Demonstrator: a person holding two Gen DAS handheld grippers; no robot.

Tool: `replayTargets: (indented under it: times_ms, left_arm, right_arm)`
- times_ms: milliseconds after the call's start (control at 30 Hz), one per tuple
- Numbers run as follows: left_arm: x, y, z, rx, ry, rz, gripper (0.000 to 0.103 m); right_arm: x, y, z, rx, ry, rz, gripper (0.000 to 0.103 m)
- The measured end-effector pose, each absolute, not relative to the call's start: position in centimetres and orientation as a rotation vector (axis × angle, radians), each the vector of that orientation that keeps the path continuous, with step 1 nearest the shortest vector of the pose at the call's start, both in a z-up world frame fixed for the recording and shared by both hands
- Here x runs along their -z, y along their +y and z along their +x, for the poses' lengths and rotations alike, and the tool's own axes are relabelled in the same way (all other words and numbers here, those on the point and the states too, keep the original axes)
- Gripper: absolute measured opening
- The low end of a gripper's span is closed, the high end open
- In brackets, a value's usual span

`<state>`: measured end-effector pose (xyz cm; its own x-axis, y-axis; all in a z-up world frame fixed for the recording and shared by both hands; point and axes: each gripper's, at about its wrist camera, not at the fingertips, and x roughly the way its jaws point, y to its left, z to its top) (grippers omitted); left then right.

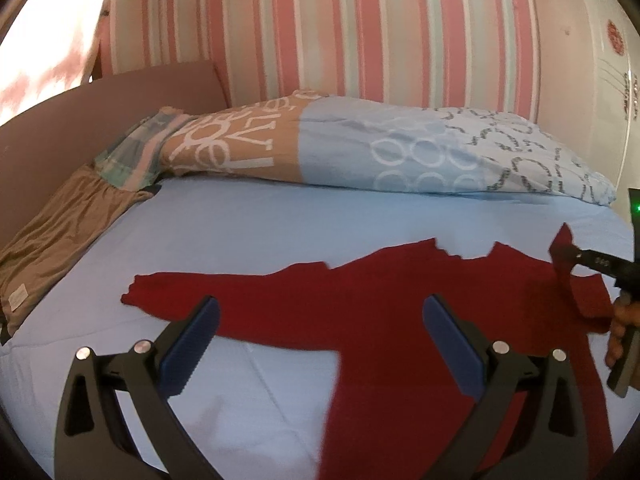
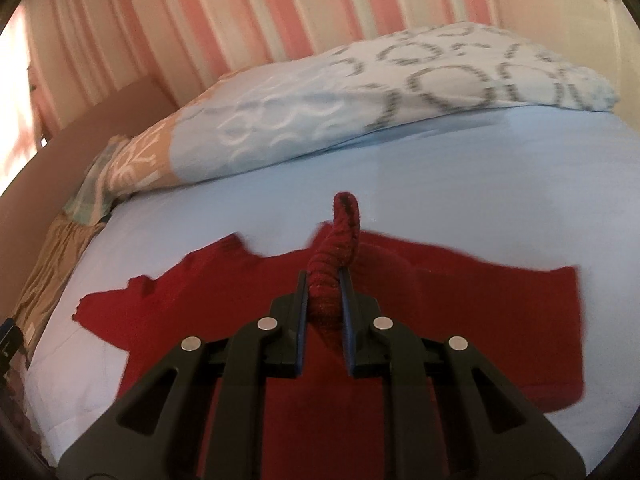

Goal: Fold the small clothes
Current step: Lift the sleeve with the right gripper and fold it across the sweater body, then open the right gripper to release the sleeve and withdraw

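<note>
A dark red long-sleeved garment lies spread flat on the light blue bed sheet. Its left sleeve stretches out to the left. My left gripper is open and empty, hovering low over the garment's left sleeve and body. My right gripper is shut on a bunched fold of the red garment and lifts it off the sheet. The right gripper also shows at the right edge of the left wrist view, holding up red cloth.
A patterned blue and tan duvet lies bunched along the back of the bed. A tan cloth lies at the left edge beside a brown bed frame. The striped pink wall stands behind.
</note>
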<state>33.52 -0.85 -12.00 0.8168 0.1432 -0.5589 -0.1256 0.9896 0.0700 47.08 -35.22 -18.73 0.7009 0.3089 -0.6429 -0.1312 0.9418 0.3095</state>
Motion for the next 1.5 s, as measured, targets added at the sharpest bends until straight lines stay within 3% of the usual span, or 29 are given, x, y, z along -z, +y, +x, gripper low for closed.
replayTargets:
  times_ms: [367,767,867,933,967,1133,1433,1500]
  left_arm:
    - [13.2,6.3,33.9,-0.216,0.614,0.013,0.102]
    - [14.2,8.4,34.0,-0.237,0.631,-0.003,0.102]
    - [14.3,8.7,34.0,-0.239,0.634,-0.007,0.102]
    - [14.3,8.7,33.9,-0.241,0.633,-0.005,0.102]
    - [14.3,8.7,33.9,-0.241,0.633,-0.006,0.102]
    - [14.2,8.8,33.4,-0.246,0.631,-0.014,0.102]
    - [14.1,9.0,33.2,-0.252,0.634,-0.007,0.102]
    - [14.0,9.2,33.0,-0.258,0.635,-0.006,0.102]
  right_arm:
    - [23.5,-21.3,50.0,-0.397,0.836,0.153,0.015]
    - [26.0,-14.1,49.5,-0.484,0.88,0.086,0.015]
    - [26.5,-13.0,49.1,-0.507,0.906,0.072,0.023]
    - [26.1,-12.9,48.6,-0.541,0.902,0.087,0.036]
    - [25.7,-12.8,48.2,-0.561,0.892,0.096,0.049]
    - [23.5,-14.6,47.5,-0.431,0.817,0.059,0.049]
    - [26.4,-11.9,49.0,-0.336,0.91,-0.056,0.046]
    - [26.8,-9.6,48.4,-0.384,0.921,-0.149,0.051]
